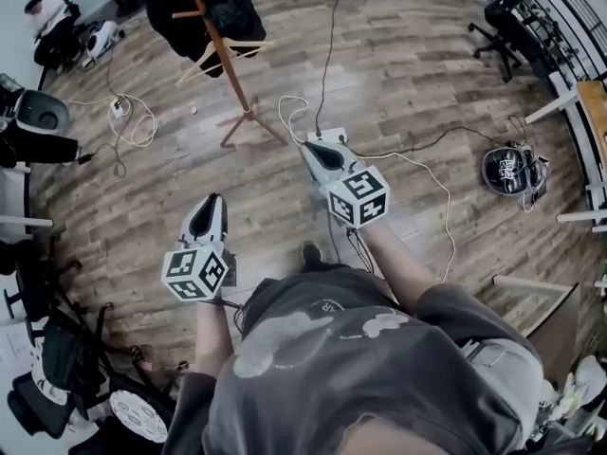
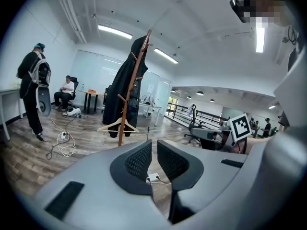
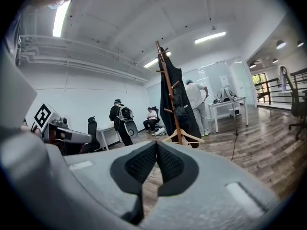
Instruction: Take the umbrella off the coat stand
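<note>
Stage: start | my left hand-held gripper [image 1: 210, 200] and right hand-held gripper [image 1: 316, 146] closed, empty | coat stand [image 1: 233, 74] well apart, under a dark coat [image 1: 204, 8]; umbrella not discernible | left: approach, grasp, lift off.

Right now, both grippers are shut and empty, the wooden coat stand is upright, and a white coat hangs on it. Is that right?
Not quite. The coat is black, not white, as the left gripper view shows. The rest holds: the left gripper and the right gripper are shut and empty, and the wooden coat stand is upright.
</note>
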`<state>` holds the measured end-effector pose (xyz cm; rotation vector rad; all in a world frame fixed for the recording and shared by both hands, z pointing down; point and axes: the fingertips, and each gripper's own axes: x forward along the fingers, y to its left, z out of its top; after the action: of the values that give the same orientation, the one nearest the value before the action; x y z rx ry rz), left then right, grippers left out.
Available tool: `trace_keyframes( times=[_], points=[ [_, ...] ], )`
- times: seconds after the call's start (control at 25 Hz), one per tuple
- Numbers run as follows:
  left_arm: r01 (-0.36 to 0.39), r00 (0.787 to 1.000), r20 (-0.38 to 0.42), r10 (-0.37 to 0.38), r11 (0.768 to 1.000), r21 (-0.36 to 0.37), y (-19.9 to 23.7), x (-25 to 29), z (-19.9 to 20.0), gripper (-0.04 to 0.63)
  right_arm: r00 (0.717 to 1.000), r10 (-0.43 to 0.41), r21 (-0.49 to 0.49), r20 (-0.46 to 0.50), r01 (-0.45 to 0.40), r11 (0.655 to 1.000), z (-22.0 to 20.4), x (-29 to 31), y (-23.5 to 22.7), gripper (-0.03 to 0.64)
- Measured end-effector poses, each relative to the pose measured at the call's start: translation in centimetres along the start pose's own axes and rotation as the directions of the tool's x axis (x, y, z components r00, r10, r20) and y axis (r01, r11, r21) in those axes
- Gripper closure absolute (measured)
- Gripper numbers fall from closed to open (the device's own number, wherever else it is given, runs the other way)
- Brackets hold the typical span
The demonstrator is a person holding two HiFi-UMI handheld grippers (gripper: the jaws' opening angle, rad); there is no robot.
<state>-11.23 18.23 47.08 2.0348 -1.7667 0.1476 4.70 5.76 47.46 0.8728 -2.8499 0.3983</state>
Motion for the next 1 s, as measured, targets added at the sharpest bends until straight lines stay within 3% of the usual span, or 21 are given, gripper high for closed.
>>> trace_keyframes(
  times=[0.44, 0.76, 1.0],
  points=[
    [-0.095, 0.993, 0.061, 0.097, 0.995, -0.036, 3.6, -0.3, 2.3, 0.552, 1.0, 0.026, 0.011, -0.001, -0.026, 1.0, 0.6, 2.5, -1.5, 0.618],
    [-0.006, 0.998, 0.069, 0.008, 1.0, -0.021, 5.2, 5.4, 4.7, 0.552, 0.999, -0.037, 0.002, 0.005, 0.037, 0.999, 2.3, 5.3, -4.7, 0.618],
    [0.028, 0.999, 0.041, -0.028, 1.0, 0.001, 8.8, 12.0, 7.2, 0.552, 0.995, -0.104, 0.0, -0.002, 0.104, 0.995, 3.7, 10.0, -8.1, 0.618]
  ],
)
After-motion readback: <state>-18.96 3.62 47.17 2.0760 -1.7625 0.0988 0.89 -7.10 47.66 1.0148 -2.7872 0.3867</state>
